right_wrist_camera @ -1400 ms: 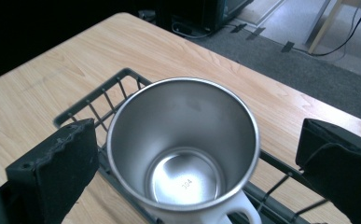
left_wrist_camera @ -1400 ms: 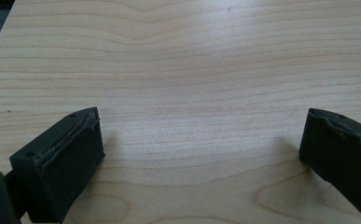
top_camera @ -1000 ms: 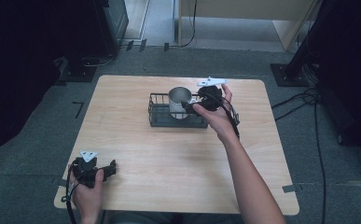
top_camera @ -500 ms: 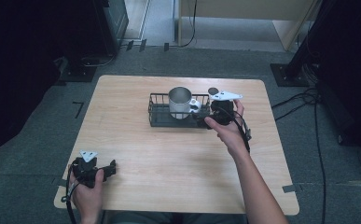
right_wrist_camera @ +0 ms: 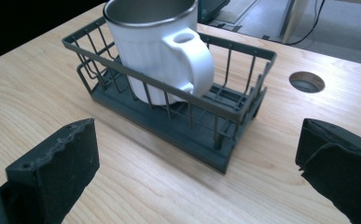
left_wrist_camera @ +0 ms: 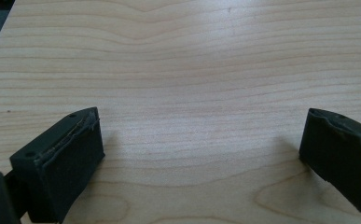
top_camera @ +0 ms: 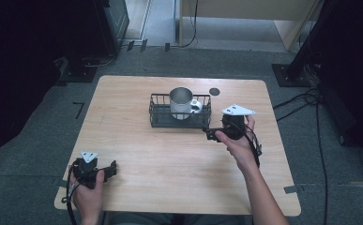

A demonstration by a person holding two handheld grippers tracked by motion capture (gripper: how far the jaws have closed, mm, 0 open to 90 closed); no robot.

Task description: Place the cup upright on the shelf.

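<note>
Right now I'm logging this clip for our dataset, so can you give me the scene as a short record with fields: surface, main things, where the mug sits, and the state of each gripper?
surface: light wooden table with a round hole near its far edge
main things: white mug; dark wire basket
mug position: upright inside the basket, handle toward the right gripper's camera
left gripper: jaws open, at the near left corner over bare wood
right gripper: jaws open, holding nothing, just right of the basket
</note>
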